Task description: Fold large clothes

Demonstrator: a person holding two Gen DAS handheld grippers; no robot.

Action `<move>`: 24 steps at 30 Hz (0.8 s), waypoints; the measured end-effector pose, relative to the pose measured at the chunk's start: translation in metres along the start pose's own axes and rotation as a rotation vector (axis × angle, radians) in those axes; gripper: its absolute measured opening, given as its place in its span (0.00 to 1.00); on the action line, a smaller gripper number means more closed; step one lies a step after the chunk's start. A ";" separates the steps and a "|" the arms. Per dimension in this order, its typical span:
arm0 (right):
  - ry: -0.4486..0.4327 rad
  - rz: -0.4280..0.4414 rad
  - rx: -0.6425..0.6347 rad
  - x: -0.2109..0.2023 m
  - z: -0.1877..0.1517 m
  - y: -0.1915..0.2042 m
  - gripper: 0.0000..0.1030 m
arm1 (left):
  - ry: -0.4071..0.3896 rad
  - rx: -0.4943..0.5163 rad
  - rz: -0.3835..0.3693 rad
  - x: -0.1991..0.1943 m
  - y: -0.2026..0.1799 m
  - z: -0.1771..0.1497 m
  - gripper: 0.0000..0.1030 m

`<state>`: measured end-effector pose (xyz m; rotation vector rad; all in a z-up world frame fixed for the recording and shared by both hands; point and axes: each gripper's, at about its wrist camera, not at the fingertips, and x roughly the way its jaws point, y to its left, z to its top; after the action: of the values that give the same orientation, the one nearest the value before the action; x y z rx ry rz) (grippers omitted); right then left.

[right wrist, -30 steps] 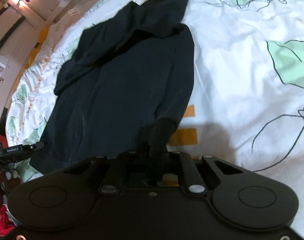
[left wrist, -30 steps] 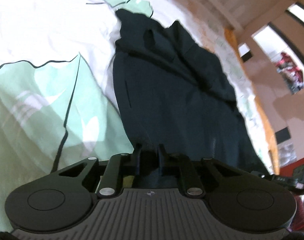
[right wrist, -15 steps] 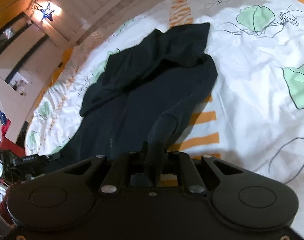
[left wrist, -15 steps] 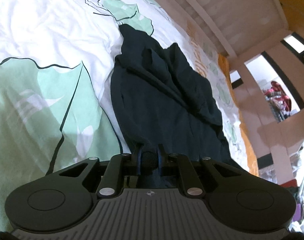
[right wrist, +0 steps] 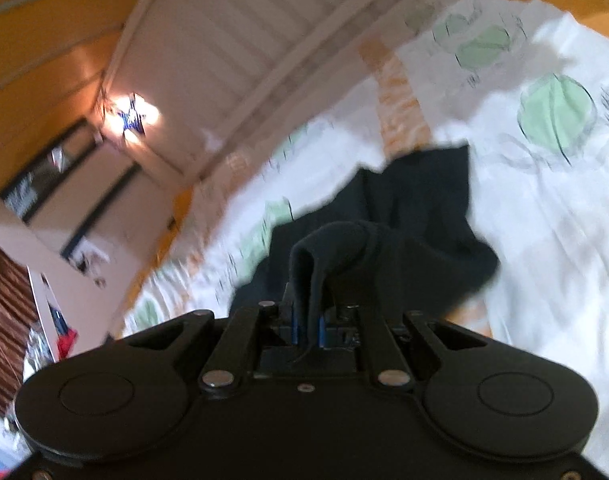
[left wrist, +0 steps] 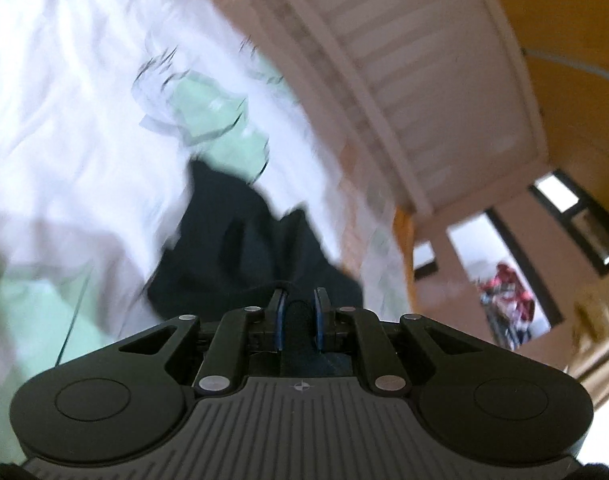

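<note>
White bedsheet (left wrist: 64,128) bare around dark garment (left wrist: 240,248)

Left gripper (left wrist: 298,300) clamped on dark cloth at 12 o'clock; right gripper (right wrist: 309,314) likewise clamped, cloth bunched between pads.

The dark garment (left wrist: 244,252) is a large piece of black or very deep navy cloth, rumpled and partly doubled over itself. Its far part lies on the bed (left wrist: 64,120), spread across the white sheet with green leaf prints. Its near edge is lifted off the bed, bunched into a raised fold (right wrist: 328,248).
</note>
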<state>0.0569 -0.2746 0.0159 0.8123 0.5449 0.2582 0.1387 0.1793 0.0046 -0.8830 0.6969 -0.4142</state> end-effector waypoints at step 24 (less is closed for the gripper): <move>-0.111 -0.258 -0.034 0.171 0.076 -0.070 0.60 | -0.175 -0.028 0.166 0.144 0.035 0.070 0.76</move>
<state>0.2421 -0.2960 -0.0554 0.7107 0.5332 -0.0145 0.2920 0.1531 -0.0475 -0.8693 0.6105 -0.1772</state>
